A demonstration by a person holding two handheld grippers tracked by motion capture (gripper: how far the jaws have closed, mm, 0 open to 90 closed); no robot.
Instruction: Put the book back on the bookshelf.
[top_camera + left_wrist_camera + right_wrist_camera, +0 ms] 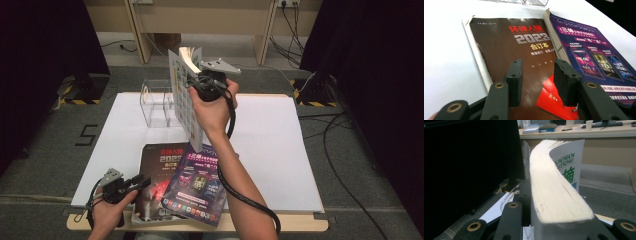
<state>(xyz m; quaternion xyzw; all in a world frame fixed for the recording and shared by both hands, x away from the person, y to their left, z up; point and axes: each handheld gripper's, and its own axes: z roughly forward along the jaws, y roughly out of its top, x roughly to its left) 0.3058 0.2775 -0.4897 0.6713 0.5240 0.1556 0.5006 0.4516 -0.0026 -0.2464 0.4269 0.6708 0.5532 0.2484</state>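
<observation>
At the near edge of the white table (280, 150), toward its left corner, the left gripper (134, 184) rests low in the person's hand. Its jaws stand partly apart with nothing between them, pointing across a brown-covered magazine (155, 170) that lies flat just ahead. In the left gripper view the black fingers (515, 80) hang over that brown cover without touching it. Lapping over its right side is a purple-covered magazine (197, 185), also flat, its spine running away from the near edge.

Farther in, above the middle of the table, the right gripper (200, 82) is raised high and clamps a thick white-covered magazine (184, 95). The magazine hangs nearly upright, its long axis running from the gripper down toward the purple cover, its lower corner just above that cover. In the right gripper view the bowed page block (551, 185) sits between the jaws, curving away.

Beyond, toward the far edge and just left of the hanging magazine, stands a clear acrylic holder (157, 107). The held magazine is beside it, not in it. The right hand is much the nearer, so slotting the magazine in would mean carrying it left and slightly away, then lowering it on edge.
</observation>
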